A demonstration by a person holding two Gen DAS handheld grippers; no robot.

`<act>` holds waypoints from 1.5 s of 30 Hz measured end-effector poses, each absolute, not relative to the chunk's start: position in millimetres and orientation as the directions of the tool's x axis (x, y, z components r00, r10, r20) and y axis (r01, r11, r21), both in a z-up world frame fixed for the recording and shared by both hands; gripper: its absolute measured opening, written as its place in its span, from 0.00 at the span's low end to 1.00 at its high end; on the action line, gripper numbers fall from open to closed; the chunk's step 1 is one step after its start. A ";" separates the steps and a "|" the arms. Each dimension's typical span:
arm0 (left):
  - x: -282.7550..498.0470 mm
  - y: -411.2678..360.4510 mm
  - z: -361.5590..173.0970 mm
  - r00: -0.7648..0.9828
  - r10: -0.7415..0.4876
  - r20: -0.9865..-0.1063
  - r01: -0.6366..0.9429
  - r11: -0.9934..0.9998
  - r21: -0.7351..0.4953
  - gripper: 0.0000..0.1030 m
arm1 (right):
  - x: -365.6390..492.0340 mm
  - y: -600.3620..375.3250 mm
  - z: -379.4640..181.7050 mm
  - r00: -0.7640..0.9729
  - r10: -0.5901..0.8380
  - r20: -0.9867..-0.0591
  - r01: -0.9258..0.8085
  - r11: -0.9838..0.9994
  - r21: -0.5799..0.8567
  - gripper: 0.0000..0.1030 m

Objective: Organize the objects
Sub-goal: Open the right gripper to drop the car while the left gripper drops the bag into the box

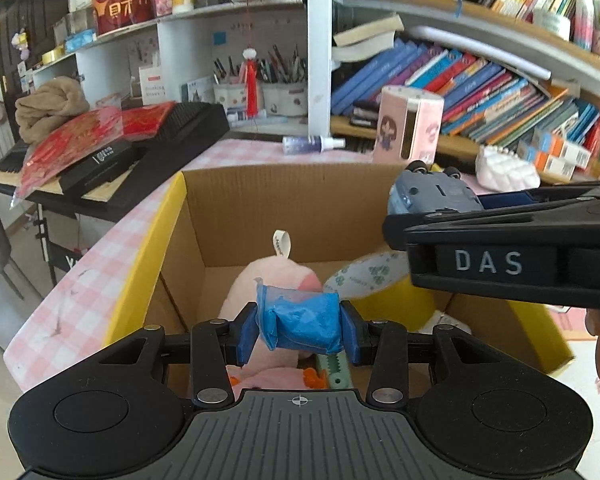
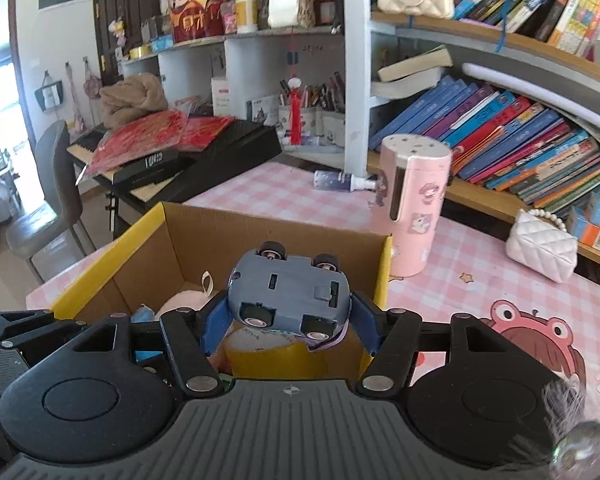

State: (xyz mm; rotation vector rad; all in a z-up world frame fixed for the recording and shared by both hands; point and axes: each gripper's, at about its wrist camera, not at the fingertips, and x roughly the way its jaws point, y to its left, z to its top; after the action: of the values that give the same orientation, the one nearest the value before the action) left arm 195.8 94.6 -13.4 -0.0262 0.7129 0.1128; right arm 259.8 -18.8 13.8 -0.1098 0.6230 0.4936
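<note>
The left gripper (image 1: 300, 330) had its two blue fingers closed on a crumpled blue plastic-wrapped packet (image 1: 303, 322), which sat squeezed between the pads and hung above the open brown cardboard box with yellow flaps (image 1: 260, 208). Inside that box, directly under the packet, lay a pink plush toy with a white fabric loop (image 1: 276, 276), and beside it, toward the right wall, a white roll of tape printed with green marks (image 1: 364, 276); a green toothed plastic piece (image 1: 334, 368) showed low down near the left gripper's fingers. The right gripper (image 2: 290, 320) was clamped on a grey-blue toy car (image 2: 290, 286), turned belly-up so that its underside and four black wheels faced the camera, and held over the near right part of the box (image 2: 172, 232). In the left wrist view the same car (image 1: 432, 196) appeared at the tip of the right gripper (image 1: 404, 216), above the box's right edge. The box stood on a table covered with a pink-and-white checked cloth (image 2: 480, 248). On the cloth just beyond the box's far right corner stood a tall pink cylindrical container with cartoon stickers (image 2: 414, 204), upright, and farther right a small white quilted purse with a pearl handle (image 2: 540, 246). A small spray bottle (image 2: 340, 181) lay on its side near the white bookshelf post (image 2: 356, 92).
</note>
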 end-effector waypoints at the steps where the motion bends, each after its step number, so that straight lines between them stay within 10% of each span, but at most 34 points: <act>1: 198.0 94.6 -15.0 0.746 0.099 -0.658 -0.112 0.993 0.022 0.39 | 262.3 -17.0 11.6 0.696 0.409 -0.590 -0.478 0.877 0.046 0.59; 22: 207.3 81.5 -33.1 0.710 0.129 -0.693 -0.082 0.992 0.101 0.43 | 268.2 6.4 -17.9 0.711 0.324 -0.624 -0.548 0.812 -0.203 0.60; 30: 199.8 77.9 -24.9 0.735 0.144 -0.663 -0.094 0.989 0.110 0.73 | 270.9 4.5 -18.5 0.693 0.344 -0.634 -0.570 0.800 -0.189 0.66; 45: 182.4 77.0 -8.0 0.776 0.154 -0.612 -0.133 0.988 0.081 0.89 | 256.7 -11.6 -6.3 0.746 0.385 -0.544 -0.550 0.816 -0.176 0.81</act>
State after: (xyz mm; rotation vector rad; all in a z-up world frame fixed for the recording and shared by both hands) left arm 182.4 77.0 -8.0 0.0336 0.6654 0.1552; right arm 256.7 -11.6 -6.3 -0.3389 0.5137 0.5226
